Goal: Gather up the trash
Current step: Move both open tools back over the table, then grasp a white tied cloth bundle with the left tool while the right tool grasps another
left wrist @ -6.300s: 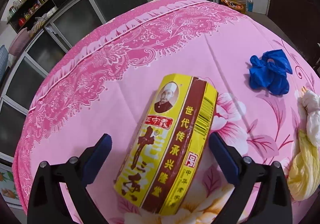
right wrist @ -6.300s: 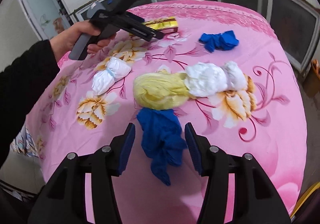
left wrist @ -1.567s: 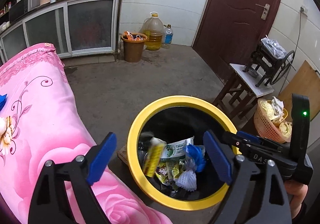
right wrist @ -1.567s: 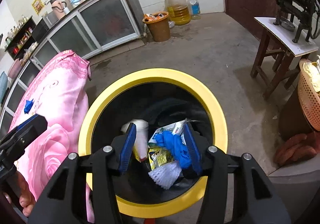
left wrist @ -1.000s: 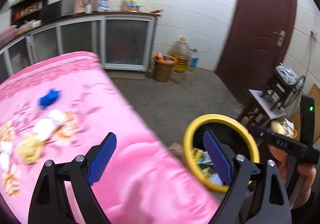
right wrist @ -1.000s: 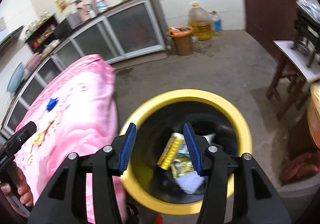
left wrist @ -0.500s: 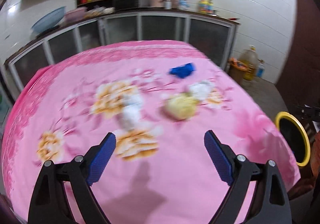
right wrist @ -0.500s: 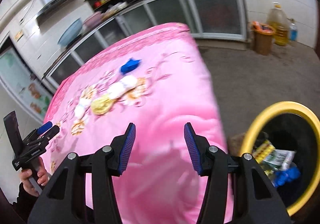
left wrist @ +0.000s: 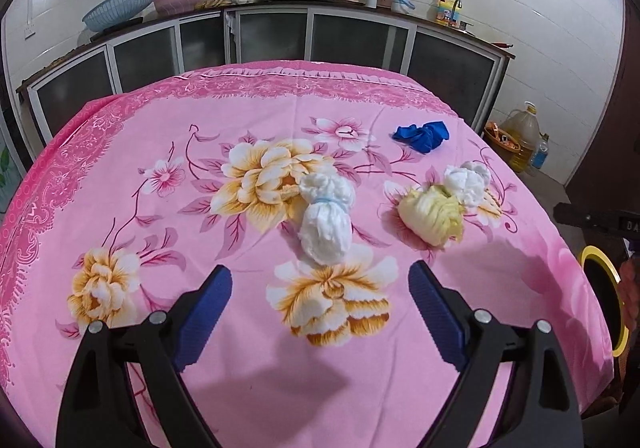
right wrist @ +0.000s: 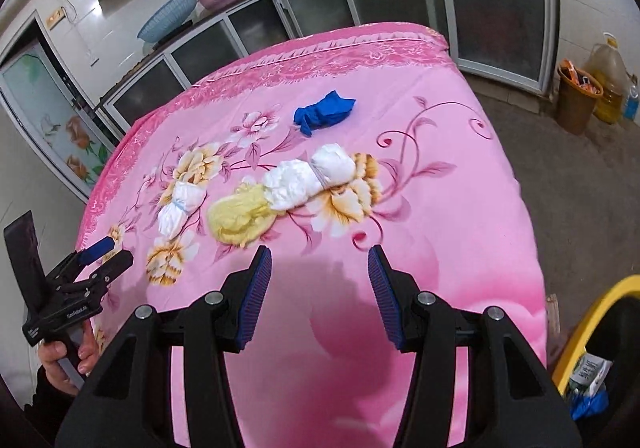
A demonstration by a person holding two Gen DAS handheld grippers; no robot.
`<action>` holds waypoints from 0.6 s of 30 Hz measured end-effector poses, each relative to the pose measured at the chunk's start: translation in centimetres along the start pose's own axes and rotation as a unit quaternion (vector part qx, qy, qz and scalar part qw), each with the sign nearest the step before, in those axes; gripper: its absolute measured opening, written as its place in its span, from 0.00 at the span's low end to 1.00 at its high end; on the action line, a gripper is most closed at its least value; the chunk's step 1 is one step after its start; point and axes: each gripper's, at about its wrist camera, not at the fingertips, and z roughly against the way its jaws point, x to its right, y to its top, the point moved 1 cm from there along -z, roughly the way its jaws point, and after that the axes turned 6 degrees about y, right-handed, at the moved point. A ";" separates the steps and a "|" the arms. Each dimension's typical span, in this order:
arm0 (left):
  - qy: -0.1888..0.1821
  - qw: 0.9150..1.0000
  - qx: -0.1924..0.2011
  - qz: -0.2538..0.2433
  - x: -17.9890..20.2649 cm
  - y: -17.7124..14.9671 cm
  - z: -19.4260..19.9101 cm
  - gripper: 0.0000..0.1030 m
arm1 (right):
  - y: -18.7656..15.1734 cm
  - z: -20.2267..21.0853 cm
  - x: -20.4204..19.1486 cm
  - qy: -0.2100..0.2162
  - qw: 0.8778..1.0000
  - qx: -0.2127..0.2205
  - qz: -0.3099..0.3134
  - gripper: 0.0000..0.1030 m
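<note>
Trash lies on the pink flowered tablecloth [left wrist: 160, 128]. A white wad tied with a blue band [left wrist: 326, 220] sits just beyond my left gripper [left wrist: 318, 284], which is open and empty. To its right lie a yellow wad [left wrist: 430, 214] touching a second white wad [left wrist: 468, 178], and farther back a blue glove [left wrist: 424, 134]. My right gripper [right wrist: 318, 260] hovers over the near right part of the cloth, jaws apart with nothing between them. Ahead of it are the yellow wad [right wrist: 240, 216], the white wad [right wrist: 312, 176] and the blue glove [right wrist: 324, 112].
The yellow-rimmed bin [right wrist: 592, 312] stands on the floor off the table's right edge, with trash inside. A hand [right wrist: 64, 360] holds the left gripper [right wrist: 104, 252] at the table's left side. Cabinets [left wrist: 340, 36] line the wall behind; a brown bucket [right wrist: 576, 96] and an oil jug stand on the floor.
Both grippers have swung away from the bin to face the table. The left one has come closer to the tied white wad. Neither gripper's opening has changed.
</note>
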 end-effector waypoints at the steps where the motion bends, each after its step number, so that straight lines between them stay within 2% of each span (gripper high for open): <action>1: 0.000 1.000 -0.001 0.002 0.0 0.3 -0.3 0.84 | 0.4 -0.5 0.0 -0.001 1.000 -0.001 0.000 0.47; 9: 0.006 1.000 -0.012 -0.008 0.4 2.9 -2.9 0.85 | 3.6 -4.1 -0.3 -0.009 1.000 -0.010 0.007 0.47; 18: 0.009 0.999 -0.053 -0.005 -0.1 3.7 -7.1 0.84 | 6.2 -8.5 0.5 -0.008 0.999 -0.031 -0.014 0.48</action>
